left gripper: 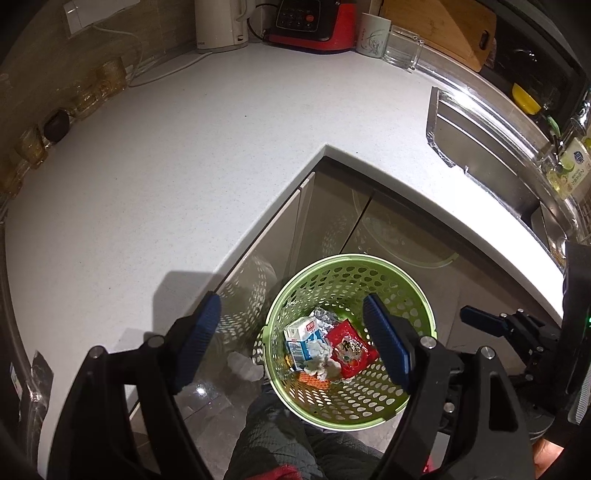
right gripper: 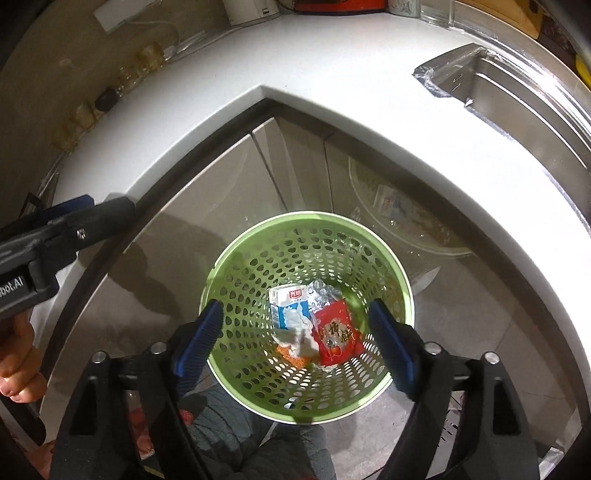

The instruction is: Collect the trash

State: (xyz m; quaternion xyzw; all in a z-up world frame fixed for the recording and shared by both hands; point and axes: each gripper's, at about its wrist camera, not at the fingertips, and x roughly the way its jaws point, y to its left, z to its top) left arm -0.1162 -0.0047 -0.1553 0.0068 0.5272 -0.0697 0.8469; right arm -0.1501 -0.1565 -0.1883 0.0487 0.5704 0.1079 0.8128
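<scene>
A green perforated trash basket (left gripper: 413,295) (right gripper: 258,254) stands on the floor by the counter's inner corner. Inside lie a white-blue milk carton (left gripper: 301,341) (right gripper: 290,304), a red snack packet (left gripper: 351,349) (right gripper: 338,332), crumpled white tissue (left gripper: 321,358) (right gripper: 301,338), silver foil (left gripper: 325,317) (right gripper: 323,295) and an orange scrap (left gripper: 314,380) (right gripper: 291,356). My left gripper (left gripper: 295,328) is open and empty above the basket's left rim. My right gripper (right gripper: 295,332) is open and empty directly over the basket; it also shows at the right of the left wrist view (left gripper: 480,319).
The white L-shaped countertop (left gripper: 166,166) (right gripper: 332,74) wraps the corner, with a steel sink (left gripper: 491,147) (right gripper: 524,92) at right. A kettle (left gripper: 219,26), red appliance (left gripper: 314,26), mug (left gripper: 373,35), cutting board (left gripper: 443,26) and glass jars (left gripper: 92,92) line the back. Glossy cabinet doors (left gripper: 332,214) stand behind the basket.
</scene>
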